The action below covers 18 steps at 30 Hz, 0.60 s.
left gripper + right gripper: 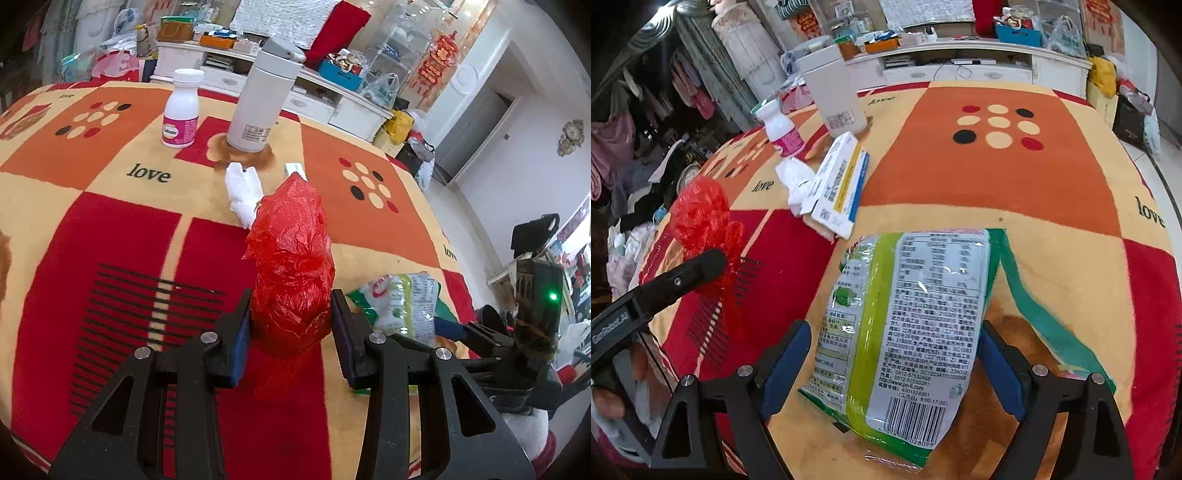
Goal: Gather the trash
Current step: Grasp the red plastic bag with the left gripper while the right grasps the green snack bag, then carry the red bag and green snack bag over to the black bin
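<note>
My left gripper point(291, 317) is shut on a crumpled red plastic bag point(291, 258), held upright above the patterned tablecloth; the bag also shows in the right wrist view point(701, 221). My right gripper point(892, 354) has its blue pads on both sides of a green and white snack wrapper point(905, 325). The pads touch the wrapper's edges and it appears lifted. The wrapper also shows in the left wrist view point(402, 302). A crumpled white tissue point(243, 194) lies past the red bag. A white medicine box point(838, 184) lies beside the tissue point(796, 184).
A white thermos point(258, 103) and a white pill bottle with a pink label point(181, 110) stand at the table's far side. The tablecloth point(110, 221) is red, orange and cream. A cluttered white cabinet point(332, 92) stands behind the table.
</note>
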Available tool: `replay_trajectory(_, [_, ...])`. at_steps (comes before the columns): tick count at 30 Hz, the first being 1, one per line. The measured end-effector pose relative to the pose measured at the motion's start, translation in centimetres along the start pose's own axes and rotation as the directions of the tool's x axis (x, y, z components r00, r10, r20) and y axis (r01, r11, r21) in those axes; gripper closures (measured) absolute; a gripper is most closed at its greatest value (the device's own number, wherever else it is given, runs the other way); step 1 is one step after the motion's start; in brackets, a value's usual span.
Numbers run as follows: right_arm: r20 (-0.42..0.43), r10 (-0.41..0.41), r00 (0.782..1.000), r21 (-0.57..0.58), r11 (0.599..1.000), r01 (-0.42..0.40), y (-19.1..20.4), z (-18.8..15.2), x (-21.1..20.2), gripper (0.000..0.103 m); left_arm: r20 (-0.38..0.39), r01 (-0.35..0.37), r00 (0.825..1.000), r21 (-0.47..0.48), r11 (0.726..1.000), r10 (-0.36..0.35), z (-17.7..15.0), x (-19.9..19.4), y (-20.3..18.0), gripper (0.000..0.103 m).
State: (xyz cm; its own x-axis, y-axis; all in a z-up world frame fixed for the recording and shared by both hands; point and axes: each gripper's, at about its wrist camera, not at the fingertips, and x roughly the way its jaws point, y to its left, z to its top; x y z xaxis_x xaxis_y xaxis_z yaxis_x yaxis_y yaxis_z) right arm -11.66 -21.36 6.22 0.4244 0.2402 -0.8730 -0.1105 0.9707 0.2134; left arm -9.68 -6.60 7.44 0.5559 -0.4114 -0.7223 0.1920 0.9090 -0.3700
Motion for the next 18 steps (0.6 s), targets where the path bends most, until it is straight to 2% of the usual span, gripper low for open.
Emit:
replay_trajectory(7, [0.011,-0.002,1.0,0.01,1.0,0.002,0.2,-0.4,-0.4,0.015,-0.017,0.0,1.0,0.018,1.0,0.001,-0.8,0.4,-0.5,0.065])
replay_trajectory(11, [0.031,-0.053,0.998,0.005,0.999,0.053,-0.4,-0.6,-2.0,0.013,-0.012,-0.004,1.0,0.022,1.0,0.004,-0.8,0.4,-0.6,0.065])
replay_trajectory(15, [0.044,-0.007,0.999,0.049,0.999,0.005,-0.6,-0.7,-3.1,0.009,-0.009,-0.006,1.0,0.01,1.0,0.006,-0.8,0.5,-0.3,0.065])
replay_trajectory(18, [0.029,-0.006,1.0,0.053,0.999,0.005,0.4,-0.5,-2.0,0.008,-0.01,-0.007,1.0,0.006,1.0,0.007,-0.9,0.5,-0.2,0.065])
